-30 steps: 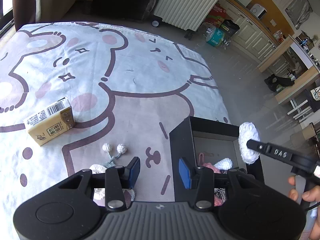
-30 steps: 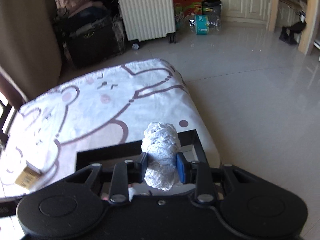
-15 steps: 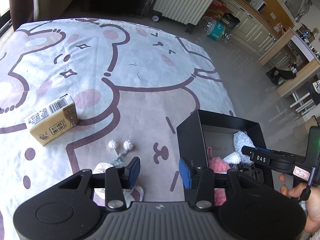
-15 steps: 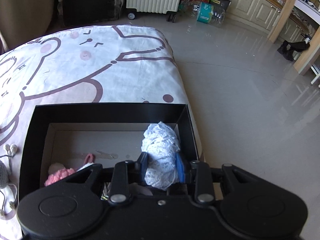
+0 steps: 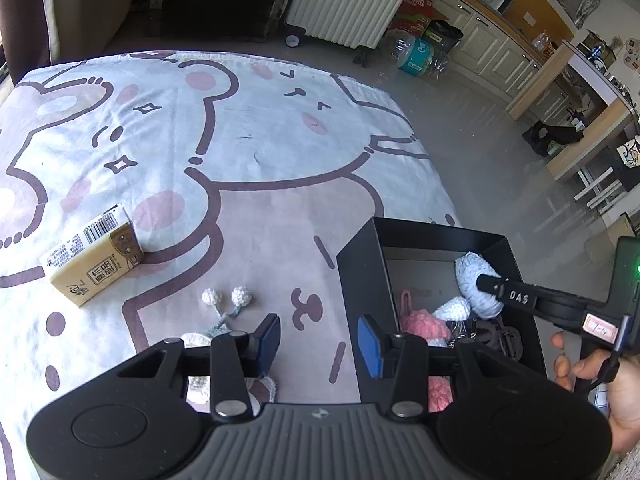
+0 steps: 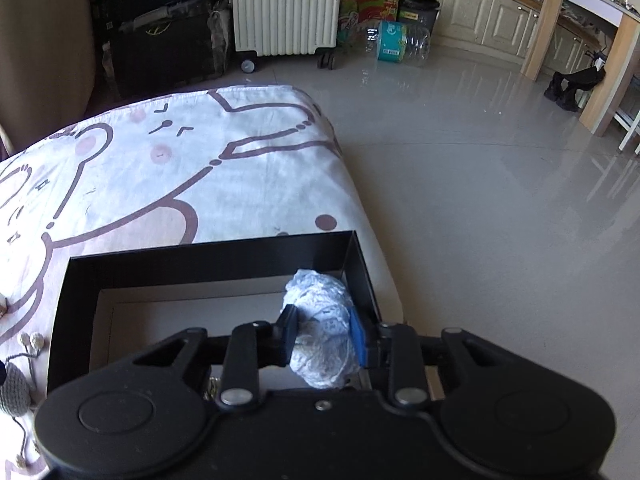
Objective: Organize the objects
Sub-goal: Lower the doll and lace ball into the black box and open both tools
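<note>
The right gripper (image 6: 322, 338) jaws pinch a soft, light, squashy white crochet ball (image 6: 320, 328) across its middle at the black box's (image 5: 360, 264) 2 o'clock corner, while the left gripper (image 5: 318, 338) jaws hang released.

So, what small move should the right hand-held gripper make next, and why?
Probably open. The right hand-held gripper holds the white crocheted bundle inside the black box, by its far right corner, so releasing should drop it beside the pink yarn item.
</note>
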Available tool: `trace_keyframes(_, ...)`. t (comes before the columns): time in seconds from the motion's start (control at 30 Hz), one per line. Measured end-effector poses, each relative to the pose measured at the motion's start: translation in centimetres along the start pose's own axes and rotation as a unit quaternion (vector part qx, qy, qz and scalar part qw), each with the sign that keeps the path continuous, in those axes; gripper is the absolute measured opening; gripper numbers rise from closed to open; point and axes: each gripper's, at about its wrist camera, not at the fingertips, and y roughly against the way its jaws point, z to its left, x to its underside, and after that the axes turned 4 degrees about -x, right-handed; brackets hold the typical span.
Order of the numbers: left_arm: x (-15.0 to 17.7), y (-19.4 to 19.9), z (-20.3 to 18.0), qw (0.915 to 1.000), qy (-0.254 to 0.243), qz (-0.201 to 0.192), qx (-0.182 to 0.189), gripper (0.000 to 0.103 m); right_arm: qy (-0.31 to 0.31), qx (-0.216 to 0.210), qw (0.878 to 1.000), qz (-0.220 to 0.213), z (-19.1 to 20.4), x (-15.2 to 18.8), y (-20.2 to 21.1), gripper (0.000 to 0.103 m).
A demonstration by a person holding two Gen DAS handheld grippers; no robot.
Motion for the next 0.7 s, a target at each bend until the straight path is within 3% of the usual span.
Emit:
trace_keyframes(0.2,0.0,0.0,-0.3,0.9999,-0.009,0.004,-0.003,0.045,0.003,-0.003,1.0,0.013,0.0,0.7,-0.6,0.03)
trace_keyframes(0.43,0.1,0.1,-1.0,0.9994,-0.029,0.0,-0.02,0.074,-0.049,-0.029,0.998,0.02,-0.9,0.5,0.2,0.04)
trace_keyframes(0.7,-0.2,0.8,-1.2,0.9989,-0.031,-0.009,-0.034,0.081,-0.059,-0.038,0.997,0.011,-0.6,0.3,3.3,0.051)
